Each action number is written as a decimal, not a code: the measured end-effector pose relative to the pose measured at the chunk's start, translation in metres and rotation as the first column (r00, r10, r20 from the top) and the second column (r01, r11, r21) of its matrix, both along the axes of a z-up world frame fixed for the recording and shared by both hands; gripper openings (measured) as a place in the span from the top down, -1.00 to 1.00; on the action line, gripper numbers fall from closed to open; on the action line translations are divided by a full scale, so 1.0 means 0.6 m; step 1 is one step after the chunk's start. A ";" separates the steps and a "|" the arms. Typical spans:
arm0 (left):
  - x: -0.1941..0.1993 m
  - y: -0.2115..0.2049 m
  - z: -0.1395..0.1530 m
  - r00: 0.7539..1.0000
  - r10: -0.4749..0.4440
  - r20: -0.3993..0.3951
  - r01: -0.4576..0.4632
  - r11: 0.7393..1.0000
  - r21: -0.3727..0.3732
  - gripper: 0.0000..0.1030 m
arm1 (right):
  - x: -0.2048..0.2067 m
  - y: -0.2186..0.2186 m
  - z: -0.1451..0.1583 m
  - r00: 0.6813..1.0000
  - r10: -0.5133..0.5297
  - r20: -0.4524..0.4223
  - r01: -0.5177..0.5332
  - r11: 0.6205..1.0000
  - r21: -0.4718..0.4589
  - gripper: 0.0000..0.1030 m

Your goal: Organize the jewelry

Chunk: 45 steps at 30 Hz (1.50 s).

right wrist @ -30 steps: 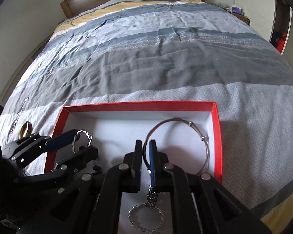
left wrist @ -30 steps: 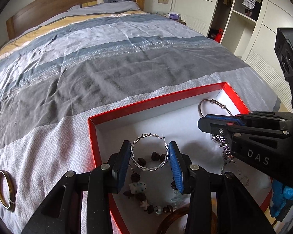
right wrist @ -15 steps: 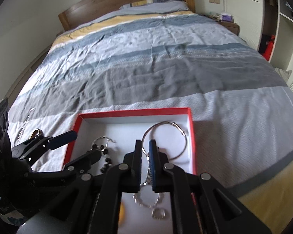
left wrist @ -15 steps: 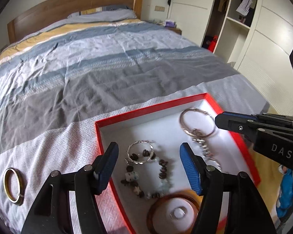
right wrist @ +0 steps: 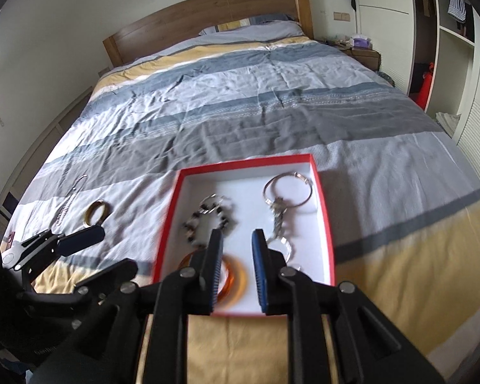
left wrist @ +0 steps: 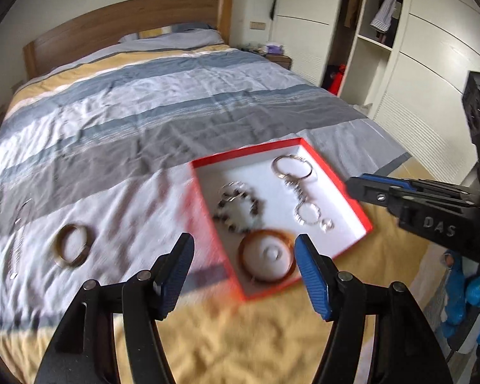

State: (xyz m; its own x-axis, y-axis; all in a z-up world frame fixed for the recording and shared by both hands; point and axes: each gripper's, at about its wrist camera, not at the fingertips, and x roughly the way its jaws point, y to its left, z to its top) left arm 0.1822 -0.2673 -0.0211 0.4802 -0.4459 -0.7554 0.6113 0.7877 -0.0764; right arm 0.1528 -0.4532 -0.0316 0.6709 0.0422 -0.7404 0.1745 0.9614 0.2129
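A red-rimmed white box [left wrist: 204, 198] [right wrist: 324, 220] lies on the bed. In it are a beaded bracelet [left wrist: 240, 208] [right wrist: 208, 217], a silver bangle [left wrist: 292, 166] [right wrist: 288, 188] with a silver chain [left wrist: 296, 192] [right wrist: 277, 216] below it, and an amber bangle [left wrist: 265, 256] [right wrist: 236, 278]. A gold bangle [left wrist: 73, 246] [right wrist: 96, 212] and a thin silver chain [left wrist: 19, 243] [right wrist: 68, 203] lie on the cover left of the box. My left gripper [left wrist: 243, 256] is open and empty, above the box's near left part. My right gripper [right wrist: 236, 243] is open and empty above the box's near edge.
The bed [right wrist: 256, 102] has a striped grey, blue and yellow cover and a wooden headboard [right wrist: 208, 22]. A nightstand [right wrist: 358, 51] and white wardrobes [left wrist: 432, 64] stand to the right.
Both grippers have pulled back and up from the box. The right gripper has opened and let go of the silver chain, which now lies in the box. The left gripper opened wider.
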 end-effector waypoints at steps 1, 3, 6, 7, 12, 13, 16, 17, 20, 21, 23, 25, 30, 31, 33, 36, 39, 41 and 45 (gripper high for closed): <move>-0.009 0.013 0.004 1.000 0.013 0.001 -0.013 1.000 0.007 -0.25 | -0.011 0.007 0.004 1.000 0.002 0.005 -0.002 1.000 0.003 0.65; -0.029 0.043 0.012 0.999 0.043 0.000 -0.043 0.999 0.011 -0.25 | -0.035 0.028 0.013 1.000 0.008 0.015 -0.008 1.000 0.009 0.65; -0.060 0.088 0.023 0.997 0.082 0.007 -0.082 0.996 0.016 -0.32 | -0.068 0.058 0.025 0.999 0.024 0.028 -0.025 1.000 0.018 0.65; -0.072 0.105 0.028 0.996 0.091 0.014 -0.092 0.996 0.017 -0.35 | -0.078 0.069 0.028 0.999 0.031 0.031 -0.031 0.999 0.021 0.65; -0.123 0.176 0.048 0.989 0.132 0.062 -0.135 0.990 0.033 -0.46 | -0.123 0.122 0.046 0.997 0.056 0.045 -0.057 0.998 0.019 0.65; -0.132 0.191 0.051 0.988 0.141 0.070 -0.144 0.989 0.033 -0.47 | -0.131 0.131 0.049 0.997 0.060 0.048 -0.061 0.998 0.021 0.65; -0.159 0.240 0.060 0.980 0.177 0.091 -0.181 0.983 0.031 -0.48 | -0.152 0.158 0.058 0.996 0.069 0.058 -0.071 0.997 0.027 0.65; -0.166 0.254 0.062 0.977 0.192 0.095 -0.195 0.980 0.030 -0.48 | -0.160 0.168 0.062 0.995 0.074 0.061 -0.076 0.997 0.028 0.65; -0.189 0.298 0.067 0.964 0.243 0.106 -0.247 0.969 0.025 -0.53 | -0.177 0.195 0.071 0.993 0.091 0.070 -0.093 0.995 0.021 0.65; -0.195 0.313 0.069 0.959 0.263 0.107 -0.266 0.964 0.017 -0.55 | -0.183 0.205 0.075 0.992 0.098 0.074 -0.099 0.995 0.016 0.65; -0.205 0.342 0.073 0.948 0.299 0.109 -0.301 0.954 0.004 -0.55 | -0.196 0.225 0.084 0.990 0.111 0.086 -0.113 0.994 0.008 0.65; -0.217 0.369 0.079 0.937 0.329 0.117 -0.331 0.944 -0.010 -0.55 | -0.208 0.245 0.093 0.987 0.128 0.097 -0.129 0.992 0.004 0.64; -0.236 0.424 0.079 0.905 0.407 0.121 -0.407 0.913 -0.027 -0.55 | -0.224 0.277 0.101 0.980 0.166 0.113 -0.166 0.986 -0.003 0.60; -0.238 0.432 0.078 0.899 0.420 0.122 -0.421 0.907 -0.025 -0.55 | -0.226 0.282 0.101 0.979 0.170 0.115 -0.171 0.985 -0.002 0.51; -0.241 0.446 0.075 0.888 0.444 0.122 -0.445 0.895 -0.019 -0.56 | -0.228 0.292 0.098 0.977 0.179 0.119 -0.180 0.984 0.002 0.40; -0.243 0.459 0.074 0.873 0.472 0.124 -0.473 0.881 -0.018 -0.60 | -0.224 0.302 0.091 0.973 0.197 0.117 -0.199 0.980 0.011 0.38; -0.239 0.465 0.074 0.865 0.484 0.132 -0.487 0.873 -0.012 -0.60 | -0.216 0.314 0.084 0.970 0.216 0.115 -0.218 0.976 0.012 0.38; -0.233 0.466 0.074 0.863 0.486 0.135 -0.489 0.872 -0.015 -0.60 | -0.208 0.321 0.081 0.968 0.223 0.111 -0.225 0.974 0.011 0.38; -0.215 0.466 0.072 0.866 0.484 0.129 -0.484 0.874 -0.027 -0.60 | -0.185 0.330 0.069 0.969 0.229 0.096 -0.232 0.973 0.016 0.38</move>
